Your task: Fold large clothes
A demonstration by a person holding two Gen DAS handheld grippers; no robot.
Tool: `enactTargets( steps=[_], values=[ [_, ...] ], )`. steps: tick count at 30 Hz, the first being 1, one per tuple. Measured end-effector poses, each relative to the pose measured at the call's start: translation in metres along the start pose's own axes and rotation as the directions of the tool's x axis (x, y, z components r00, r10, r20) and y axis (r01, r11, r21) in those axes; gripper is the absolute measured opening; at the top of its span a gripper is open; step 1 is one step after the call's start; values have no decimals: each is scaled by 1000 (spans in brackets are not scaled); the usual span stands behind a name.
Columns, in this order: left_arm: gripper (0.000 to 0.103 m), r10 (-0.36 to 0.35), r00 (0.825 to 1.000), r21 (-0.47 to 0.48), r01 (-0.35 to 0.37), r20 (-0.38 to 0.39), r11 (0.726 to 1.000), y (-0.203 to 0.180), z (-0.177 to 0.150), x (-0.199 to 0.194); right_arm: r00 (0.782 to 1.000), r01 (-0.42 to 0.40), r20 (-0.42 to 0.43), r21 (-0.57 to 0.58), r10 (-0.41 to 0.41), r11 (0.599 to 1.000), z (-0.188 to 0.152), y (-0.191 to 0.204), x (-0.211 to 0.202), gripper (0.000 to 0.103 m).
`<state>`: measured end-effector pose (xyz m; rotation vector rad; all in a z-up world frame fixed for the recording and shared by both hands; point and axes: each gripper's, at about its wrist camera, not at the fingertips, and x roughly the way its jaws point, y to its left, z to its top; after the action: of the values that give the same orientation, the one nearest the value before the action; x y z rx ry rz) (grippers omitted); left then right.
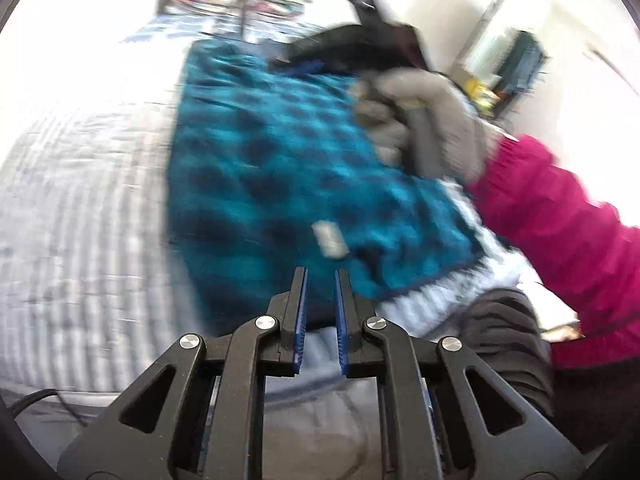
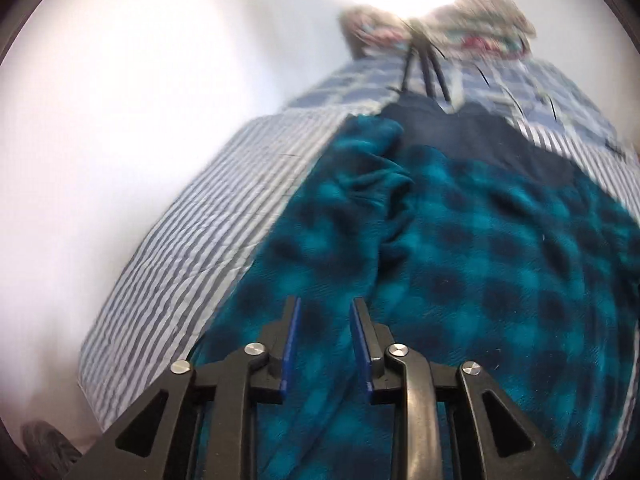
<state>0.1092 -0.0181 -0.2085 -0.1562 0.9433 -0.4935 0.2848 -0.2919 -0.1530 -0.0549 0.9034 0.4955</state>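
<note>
A teal and black checked fleece garment [image 1: 280, 168] lies spread on a bed, with a white label [image 1: 328, 240] near its close edge. My left gripper [image 1: 320, 270] hangs just above that edge, its blue pads a narrow gap apart with nothing between them. In the right wrist view the same garment [image 2: 480, 260] fills the lower right, creased at its middle. My right gripper [image 2: 324, 300] is open over it and holds nothing. A gloved hand [image 1: 424, 120] in a magenta sleeve grips the right tool over the garment's far right side.
The bed has a blue and white striped cover [image 1: 80, 200], also seen to the left of the garment [image 2: 192, 240]. Black tripod legs [image 2: 424, 68] and patterned pillows [image 2: 480, 28] stand at the bed's far end. The person's leg [image 1: 504, 340] is at the near edge. Both views are blurred.
</note>
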Motion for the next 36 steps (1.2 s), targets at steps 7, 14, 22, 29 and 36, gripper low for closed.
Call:
enactTargets(
  steps=[7, 14, 22, 29, 36],
  values=[
    [9, 30, 999, -53, -30, -18, 998, 26, 6, 17, 1000, -22, -11, 150, 24, 988, 35, -24, 36, 27],
    [9, 8, 998, -20, -10, -63, 1000, 24, 1, 41, 994, 64, -102, 248, -40, 967, 54, -67, 96, 52],
    [9, -27, 989, -9, 26, -145, 1000, 14, -10, 76, 988, 125, -111, 170, -107, 977, 60, -74, 113, 0],
    [9, -32, 991, 1, 33, -131, 999, 12, -8, 73, 998, 46, -52, 275, -33, 960, 43, -94, 80, 3],
    [9, -39, 999, 20, 40, -35, 999, 5, -1, 41, 997, 18, 68, 207, -33, 978, 18, -73, -36, 34]
  ],
)
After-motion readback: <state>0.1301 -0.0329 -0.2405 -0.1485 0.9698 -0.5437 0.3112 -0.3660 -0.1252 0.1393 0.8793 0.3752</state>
